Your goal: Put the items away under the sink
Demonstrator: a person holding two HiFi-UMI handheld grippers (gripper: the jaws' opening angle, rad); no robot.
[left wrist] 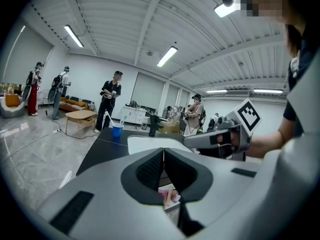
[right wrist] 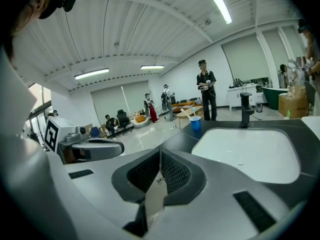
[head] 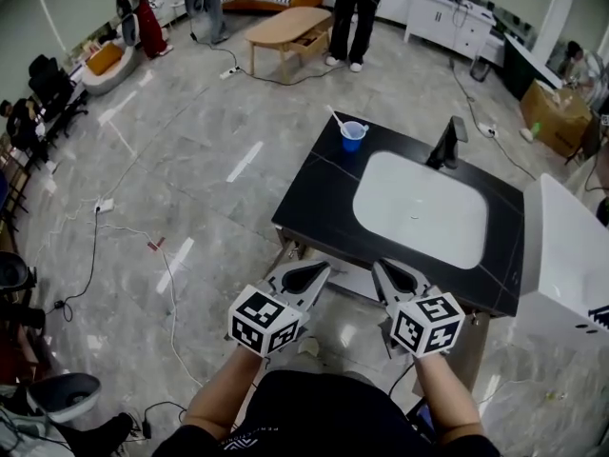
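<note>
Hidden: the space under the counter. The head view shows only the black top, whose near edge covers whatever is below.
Hard to make out: a pink thing, seen blurred through the slot below the left gripper's pads. I cannot tell what it is.
Cut off: a white box runs off the right edge of the head view. A standing person by the far table is cropped at the top.
Grippers: 2 – the left gripper and the right gripper are side by side at the counter's near edge, not touching.
Left gripper: its jaws are pressed together with nothing between them.
Right gripper: its jaws are likewise together and empty.
Sink: 1, white, set in the right part of the counter.
Faucet: 1, black, at the sink's far edge.
Cup: 1, blue, upright at the counter's far left corner – well apart from both grippers.
Stick: 1, white, leaning out of the cup.
</note>
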